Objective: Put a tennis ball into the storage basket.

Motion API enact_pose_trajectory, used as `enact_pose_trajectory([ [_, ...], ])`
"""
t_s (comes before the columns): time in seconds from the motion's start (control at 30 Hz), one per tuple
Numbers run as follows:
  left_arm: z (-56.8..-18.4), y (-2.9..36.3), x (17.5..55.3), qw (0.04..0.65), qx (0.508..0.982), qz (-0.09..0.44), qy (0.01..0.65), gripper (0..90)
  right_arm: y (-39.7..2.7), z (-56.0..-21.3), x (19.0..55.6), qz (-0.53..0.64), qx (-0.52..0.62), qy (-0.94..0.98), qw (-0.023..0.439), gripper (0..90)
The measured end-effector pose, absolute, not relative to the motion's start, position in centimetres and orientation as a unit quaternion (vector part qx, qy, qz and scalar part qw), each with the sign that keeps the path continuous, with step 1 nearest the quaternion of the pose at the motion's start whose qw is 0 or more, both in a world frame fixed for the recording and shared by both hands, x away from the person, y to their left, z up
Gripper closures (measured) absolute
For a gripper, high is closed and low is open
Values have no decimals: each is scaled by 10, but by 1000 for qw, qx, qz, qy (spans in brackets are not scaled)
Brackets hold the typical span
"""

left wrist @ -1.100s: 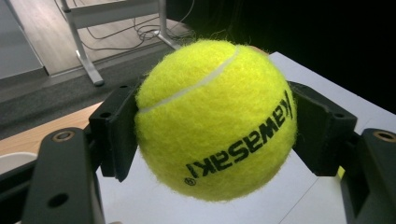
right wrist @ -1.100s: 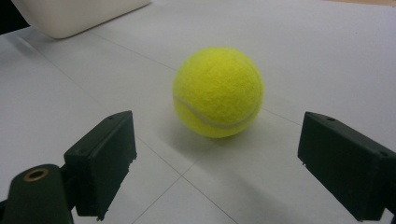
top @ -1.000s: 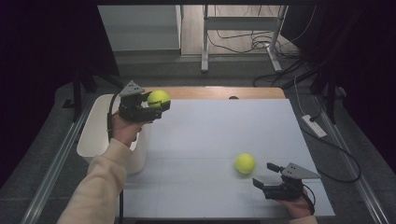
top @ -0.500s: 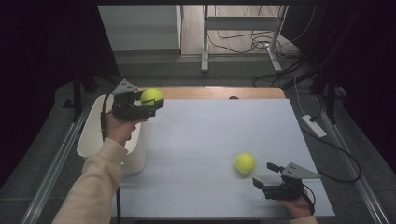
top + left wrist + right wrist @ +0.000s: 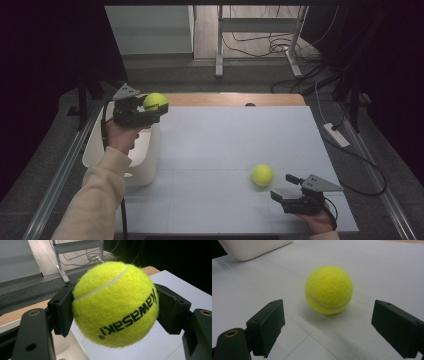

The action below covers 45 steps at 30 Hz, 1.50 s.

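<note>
1. The left claw (image 5: 150, 107) clamps a held tennis ball (image 5: 155, 101) above the white bin (image 5: 145, 167) at the counter's (image 5: 225, 145) left edge.
2. The right claw (image 5: 282, 187), jaws wide and empty, faces a second ball (image 5: 262, 175) resting on the counter, nothing between them.

A bin (image 5: 142, 170) stands at the table's (image 5: 225, 140) left edge. Over its far rim, the left gripper (image 5: 150, 107) holds a ball (image 5: 155, 101) clear of the table. A second ball (image 5: 262, 175) lies on the table at near right, just ahead of the right gripper (image 5: 284, 187), whose jaws stand apart.
</note>
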<state>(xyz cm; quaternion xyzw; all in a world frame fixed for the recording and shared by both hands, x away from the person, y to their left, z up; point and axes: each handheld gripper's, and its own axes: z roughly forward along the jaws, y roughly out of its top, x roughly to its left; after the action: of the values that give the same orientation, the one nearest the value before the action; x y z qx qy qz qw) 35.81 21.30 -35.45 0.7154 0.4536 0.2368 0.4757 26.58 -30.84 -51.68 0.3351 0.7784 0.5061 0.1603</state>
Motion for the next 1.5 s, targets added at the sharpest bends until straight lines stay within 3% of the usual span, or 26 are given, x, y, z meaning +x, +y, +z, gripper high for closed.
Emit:
enact_pose_trajectory([
  [1.5, -376, 285, 379, 419, 673, 250, 555, 262, -305, -518, 265, 505, 331, 782, 156, 113],
])
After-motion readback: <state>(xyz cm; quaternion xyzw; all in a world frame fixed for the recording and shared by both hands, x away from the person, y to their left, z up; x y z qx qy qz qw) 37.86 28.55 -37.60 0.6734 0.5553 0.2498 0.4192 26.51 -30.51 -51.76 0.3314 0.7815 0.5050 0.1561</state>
